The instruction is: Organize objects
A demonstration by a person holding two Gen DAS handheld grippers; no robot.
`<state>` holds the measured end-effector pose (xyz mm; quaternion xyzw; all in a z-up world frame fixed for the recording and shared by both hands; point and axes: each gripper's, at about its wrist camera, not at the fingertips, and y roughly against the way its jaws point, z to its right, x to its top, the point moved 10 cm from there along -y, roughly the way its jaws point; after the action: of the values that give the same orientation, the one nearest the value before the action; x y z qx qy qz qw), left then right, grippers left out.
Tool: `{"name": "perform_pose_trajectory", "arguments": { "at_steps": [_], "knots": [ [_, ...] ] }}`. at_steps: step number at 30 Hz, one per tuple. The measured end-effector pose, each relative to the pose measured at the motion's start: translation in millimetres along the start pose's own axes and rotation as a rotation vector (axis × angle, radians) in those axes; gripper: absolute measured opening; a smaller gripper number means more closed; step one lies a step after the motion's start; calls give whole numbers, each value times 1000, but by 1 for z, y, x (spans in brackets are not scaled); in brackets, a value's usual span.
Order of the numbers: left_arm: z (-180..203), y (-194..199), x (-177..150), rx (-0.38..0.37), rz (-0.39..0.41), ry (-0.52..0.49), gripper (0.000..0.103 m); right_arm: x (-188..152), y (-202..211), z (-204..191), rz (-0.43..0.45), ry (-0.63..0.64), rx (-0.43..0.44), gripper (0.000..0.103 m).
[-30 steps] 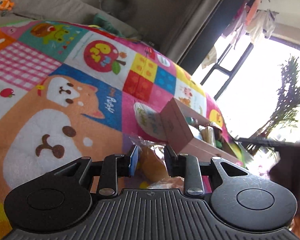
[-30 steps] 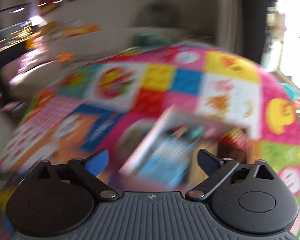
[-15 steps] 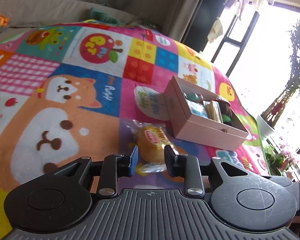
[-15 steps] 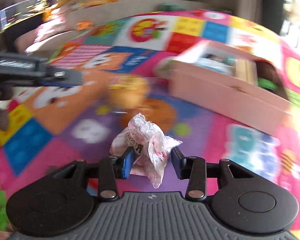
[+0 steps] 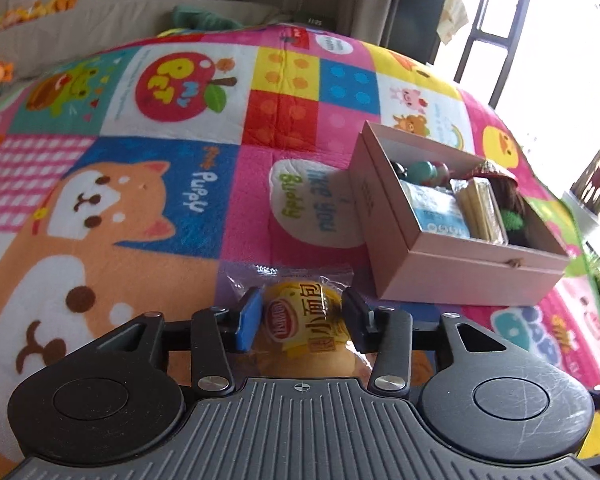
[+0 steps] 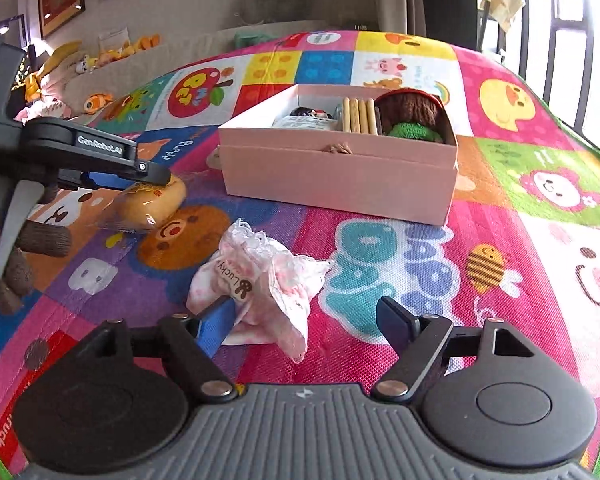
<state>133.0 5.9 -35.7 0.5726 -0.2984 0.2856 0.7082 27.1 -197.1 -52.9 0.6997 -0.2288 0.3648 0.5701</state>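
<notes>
My left gripper (image 5: 302, 312) is shut on a small packaged bread bun (image 5: 306, 320) in clear wrap with a yellow label, down at the play mat. The bun also shows in the right wrist view (image 6: 150, 204), under the left gripper's fingers (image 6: 140, 168). My right gripper (image 6: 306, 322) is open, its jaws on either side of a crumpled pink and white lace-trimmed cloth (image 6: 260, 280) that lies on the mat. An open pink box (image 5: 456, 232) (image 6: 340, 176) sits just beyond, holding a blue packet, biscuit sticks, a brown knitted item and small toys.
A colourful cartoon play mat (image 5: 100, 200) covers the floor. A beige sofa (image 6: 148, 64) with plush toys runs along the far edge. A window and a plant (image 5: 596, 172) are to the right.
My left gripper has moved forward and closed around the bun. My right gripper has opened, and the cloth it held now lies on the mat between its jaws.
</notes>
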Motion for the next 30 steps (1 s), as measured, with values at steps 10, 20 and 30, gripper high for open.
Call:
{"name": "perform_pose_trajectory", "arguments": {
  "at_steps": [10, 20, 30],
  "knots": [
    [5, 6, -6, 45, -17, -84, 53, 0, -1, -2, -3, -6, -5, 86],
    [1, 1, -13, 10, -29, -64, 62, 0, -5, 0, -22, -13, -38, 94],
    [0, 30, -36, -69, -28, -3, 57, -1, -7, 2, -34, -8, -66, 97]
  ]
}}
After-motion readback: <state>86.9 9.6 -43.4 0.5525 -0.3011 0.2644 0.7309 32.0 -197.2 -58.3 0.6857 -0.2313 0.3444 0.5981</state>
